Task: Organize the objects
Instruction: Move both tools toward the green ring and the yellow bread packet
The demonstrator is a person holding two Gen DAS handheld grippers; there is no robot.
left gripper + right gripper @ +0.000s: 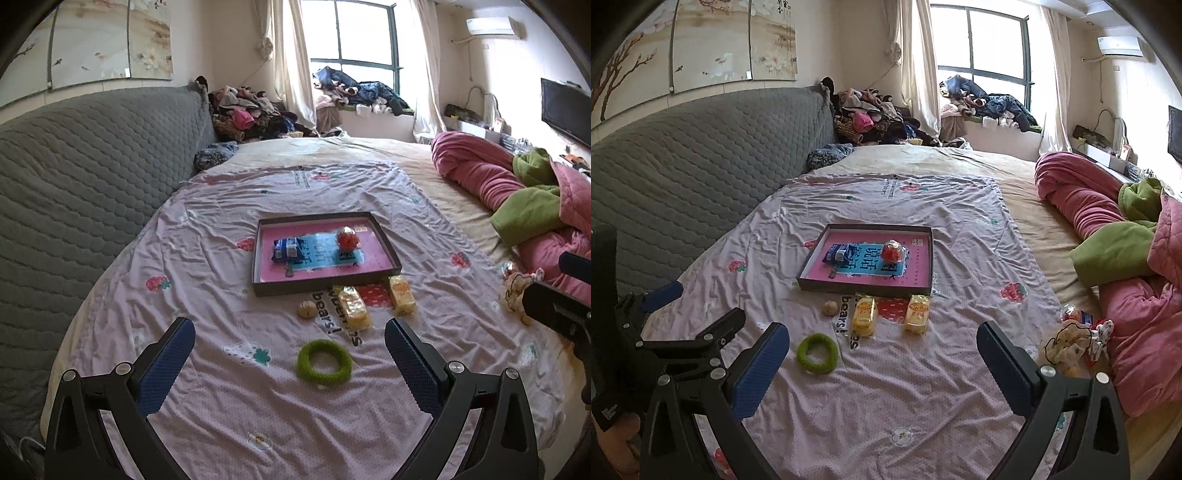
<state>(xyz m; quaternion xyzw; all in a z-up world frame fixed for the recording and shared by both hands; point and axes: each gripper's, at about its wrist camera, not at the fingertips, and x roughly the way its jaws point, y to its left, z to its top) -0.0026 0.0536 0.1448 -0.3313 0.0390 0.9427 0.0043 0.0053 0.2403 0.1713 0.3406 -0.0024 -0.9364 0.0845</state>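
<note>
A dark tray with a pink floor (391, 254) (925, 258) lies on the bed sheet and holds a blue packet (286, 249) (836, 253) and a red wrapped item (347, 238) (892, 251). In front of it lie two yellow snack packs (352, 308) (400, 293) (864, 314) (918, 312), a walnut (306, 309) (830, 307) and a green ring (324, 363) (817, 352). My left gripper (290, 339) is open and empty, just short of the ring. My right gripper (882, 343) is open and empty, to the right of the ring.
A grey quilted headboard (92, 177) runs along the left. A pink and green quilt (1126, 258) is bunched at the right. A small soft toy and wrapped items (1071, 339) lie by the quilt. Clothes are piled near the window (351, 92).
</note>
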